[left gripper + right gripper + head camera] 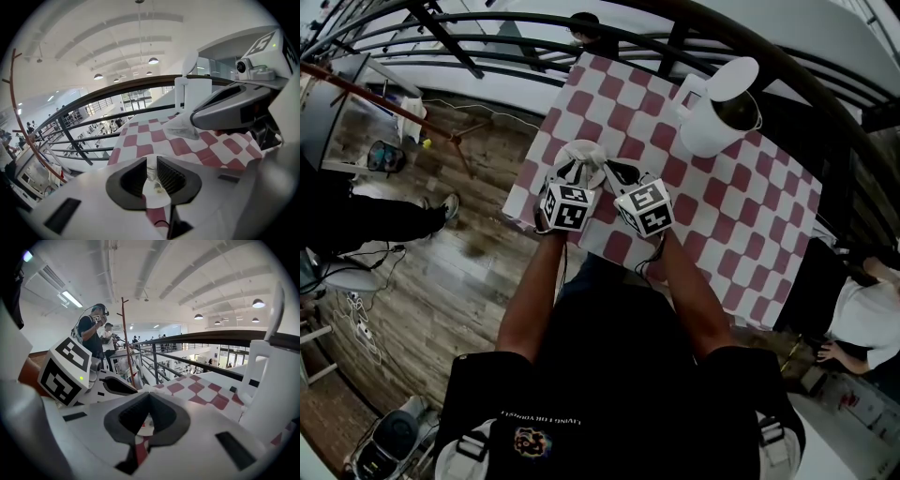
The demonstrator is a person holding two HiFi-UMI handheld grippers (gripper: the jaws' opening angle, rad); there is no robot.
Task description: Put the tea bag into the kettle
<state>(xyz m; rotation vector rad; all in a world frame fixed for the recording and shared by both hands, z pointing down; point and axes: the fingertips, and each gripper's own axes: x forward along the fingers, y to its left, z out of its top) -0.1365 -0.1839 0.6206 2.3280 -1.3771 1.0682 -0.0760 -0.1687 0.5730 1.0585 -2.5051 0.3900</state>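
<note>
1. Most of what lies ahead of your grippers is the checked table (pixel 741 216); both tips sit over its near left corner.
2. Kettle (pixel 717 117): it stands ahead and to the right of both grippers, well apart from them. Its lid is tipped up, so the mouth is open from above. Your right hand is the nearer one, so I judge it the natural one to carry.
3. Left gripper (pixel 572 169): clenched, with white wrapping pinched between its pads. It points ahead and down, just beside the right one.
4. Right gripper (pixel 617 173): jaws brought fully together, nipping the other end of the same white piece. Its tip nearly meets the left's.
5. Tea bag (pixel 586 150): held between the two tips, above the table, and it looks to be in its wrapper. Its long axis runs across, from one tip to the other. One grip has to let go before it can travel right and forward to the kettle mouth.
</note>
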